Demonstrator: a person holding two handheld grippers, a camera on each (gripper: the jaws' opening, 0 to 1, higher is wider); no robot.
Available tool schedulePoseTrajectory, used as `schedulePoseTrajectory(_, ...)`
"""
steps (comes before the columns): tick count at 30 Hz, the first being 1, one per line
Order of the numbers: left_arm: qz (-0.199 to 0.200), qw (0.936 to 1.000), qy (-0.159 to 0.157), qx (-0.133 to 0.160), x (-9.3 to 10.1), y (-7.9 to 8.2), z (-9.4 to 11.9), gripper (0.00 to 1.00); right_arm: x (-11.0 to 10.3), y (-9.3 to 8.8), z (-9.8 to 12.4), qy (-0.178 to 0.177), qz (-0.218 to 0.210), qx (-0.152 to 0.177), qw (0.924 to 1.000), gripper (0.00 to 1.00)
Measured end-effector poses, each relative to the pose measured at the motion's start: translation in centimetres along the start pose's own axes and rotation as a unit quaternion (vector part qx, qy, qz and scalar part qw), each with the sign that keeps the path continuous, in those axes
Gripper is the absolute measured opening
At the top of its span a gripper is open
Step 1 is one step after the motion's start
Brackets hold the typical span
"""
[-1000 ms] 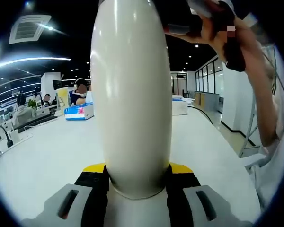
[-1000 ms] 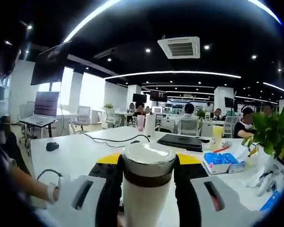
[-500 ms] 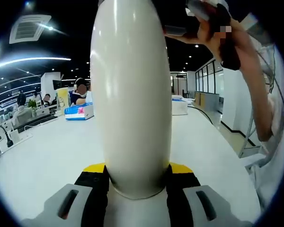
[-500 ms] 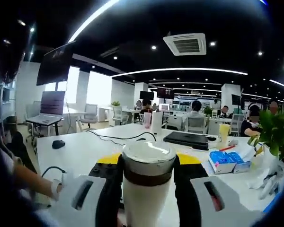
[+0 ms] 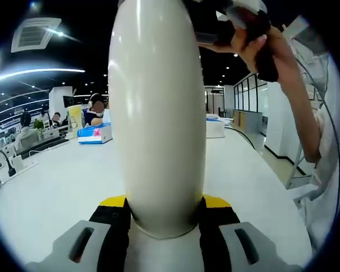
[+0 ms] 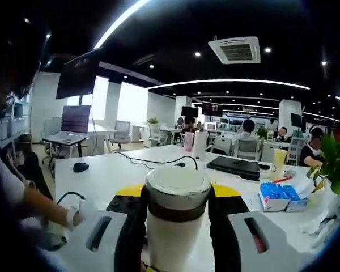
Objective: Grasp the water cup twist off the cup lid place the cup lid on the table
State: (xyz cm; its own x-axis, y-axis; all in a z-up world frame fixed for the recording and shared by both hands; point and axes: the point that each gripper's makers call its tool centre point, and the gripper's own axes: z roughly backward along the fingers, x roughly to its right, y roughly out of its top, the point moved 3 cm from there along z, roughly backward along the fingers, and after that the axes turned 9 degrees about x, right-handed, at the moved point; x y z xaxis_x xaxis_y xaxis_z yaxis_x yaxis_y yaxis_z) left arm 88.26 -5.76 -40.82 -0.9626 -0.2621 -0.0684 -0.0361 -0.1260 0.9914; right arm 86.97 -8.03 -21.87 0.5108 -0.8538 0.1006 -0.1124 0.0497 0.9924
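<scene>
Gripping the water cup (image 5: 157,113) by its lower white body, the left gripper (image 5: 164,218) holds it upright above the table (image 5: 56,187), jaws closed against both sides. Right gripper (image 6: 177,212) clamps the cup lid (image 6: 178,190) at the cup's top, jaws tight on the dark band. A hand (image 5: 255,39) grips that tool.

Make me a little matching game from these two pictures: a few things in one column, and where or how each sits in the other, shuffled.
Things:
1. water cup
2. cup lid
3. laptop
4. tissue box

Places or states:
A. closed and lying flat on the white table
B. clamped between the right gripper jaws
C. blue and white, far back on the table
D. white body held between the left gripper jaws

Pairs: 1-D, 2-B, 3-A, 4-C
</scene>
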Motion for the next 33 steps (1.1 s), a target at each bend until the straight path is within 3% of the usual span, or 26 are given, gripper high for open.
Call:
schedulePoseTrajectory(16,0.001,1.0,-0.001,0.0,-0.01,-0.05,-0.09,0.49,0.06,-0.21,0.0,0.066,-0.002,-0.012,0.9978,0.45)
schedulePoseTrajectory(33,0.002,1.0,-0.001,0.001,-0.07,-0.04,-0.1,0.49,-0.01,-0.35,-0.01,0.182,-0.013,-0.017,0.983,0.45)
